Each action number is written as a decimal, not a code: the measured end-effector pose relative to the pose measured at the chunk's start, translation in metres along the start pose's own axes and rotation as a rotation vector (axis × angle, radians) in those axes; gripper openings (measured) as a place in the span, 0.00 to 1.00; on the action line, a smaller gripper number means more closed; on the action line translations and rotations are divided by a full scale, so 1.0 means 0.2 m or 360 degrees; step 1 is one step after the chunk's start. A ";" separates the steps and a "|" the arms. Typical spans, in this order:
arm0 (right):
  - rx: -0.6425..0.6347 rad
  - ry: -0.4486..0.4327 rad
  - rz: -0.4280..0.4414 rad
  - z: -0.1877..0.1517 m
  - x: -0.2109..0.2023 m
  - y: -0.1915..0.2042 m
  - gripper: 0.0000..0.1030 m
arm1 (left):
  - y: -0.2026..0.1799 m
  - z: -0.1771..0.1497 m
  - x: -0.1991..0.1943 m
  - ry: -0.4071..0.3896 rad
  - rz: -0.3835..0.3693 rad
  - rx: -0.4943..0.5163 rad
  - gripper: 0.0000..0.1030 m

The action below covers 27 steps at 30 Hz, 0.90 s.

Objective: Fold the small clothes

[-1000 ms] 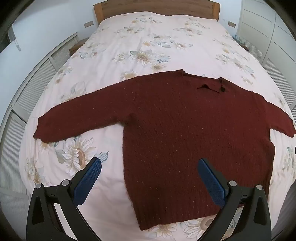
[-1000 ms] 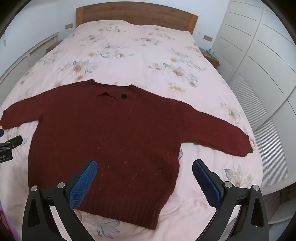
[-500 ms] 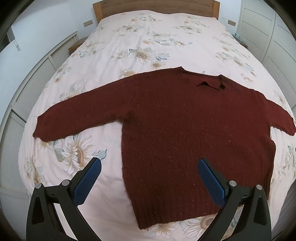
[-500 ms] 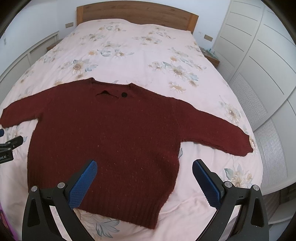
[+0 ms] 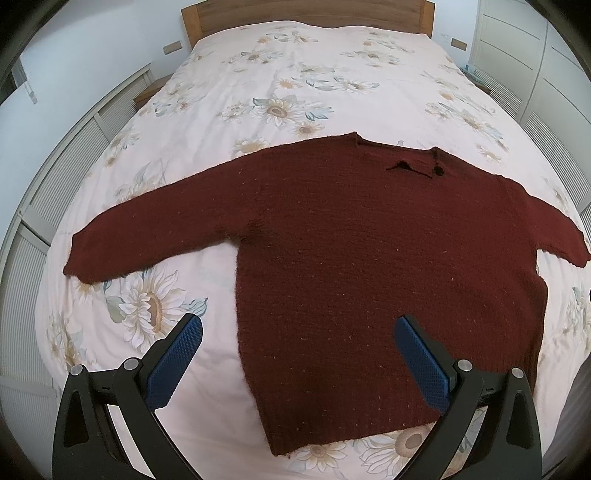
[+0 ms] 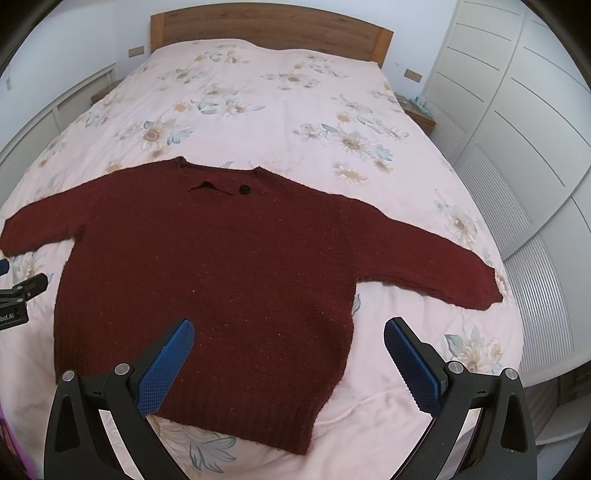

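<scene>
A dark red knitted sweater (image 5: 369, 266) lies flat on the bed, both tongs released above it.

The left gripper (image 5: 297, 360) hangs with jaws spread wide, holding nothing, over the sweater's lower left edge; the right gripper (image 6: 288, 360) is equally spread and empty over the lower right part. The left wrist view shows the whole left sleeve (image 5: 147, 236) stretched out beyond its left finger, while the right sleeve runs to the frame edge. The right wrist view shows the right sleeve (image 6: 432, 258) in full and part of the left gripper at its left margin. The floral bedspread (image 6: 258, 92) covers the bed ahead, up to a wooden headboard (image 6: 269, 26); white wardrobe doors (image 6: 517, 110) stand to the right.
</scene>
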State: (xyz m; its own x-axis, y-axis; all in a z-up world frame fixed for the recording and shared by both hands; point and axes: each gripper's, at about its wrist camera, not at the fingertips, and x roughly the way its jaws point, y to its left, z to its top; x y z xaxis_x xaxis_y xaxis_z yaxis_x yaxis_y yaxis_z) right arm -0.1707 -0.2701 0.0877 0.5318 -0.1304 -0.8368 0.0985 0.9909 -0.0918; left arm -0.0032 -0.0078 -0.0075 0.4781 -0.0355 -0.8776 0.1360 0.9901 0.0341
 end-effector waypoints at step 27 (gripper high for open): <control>0.0154 -0.0022 -0.0010 0.03 0.13 -0.25 0.99 | 0.00 0.06 0.06 -0.0079 0.0112 0.0102 0.99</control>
State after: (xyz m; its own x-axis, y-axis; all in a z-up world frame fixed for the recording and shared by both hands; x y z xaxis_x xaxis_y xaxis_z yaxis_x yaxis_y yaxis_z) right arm -0.1577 -0.3222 0.0737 0.5422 -0.1374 -0.8289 0.1819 0.9823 -0.0438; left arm 0.0129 -0.0103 -0.0131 0.5305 0.0257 -0.8473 0.1550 0.9797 0.1268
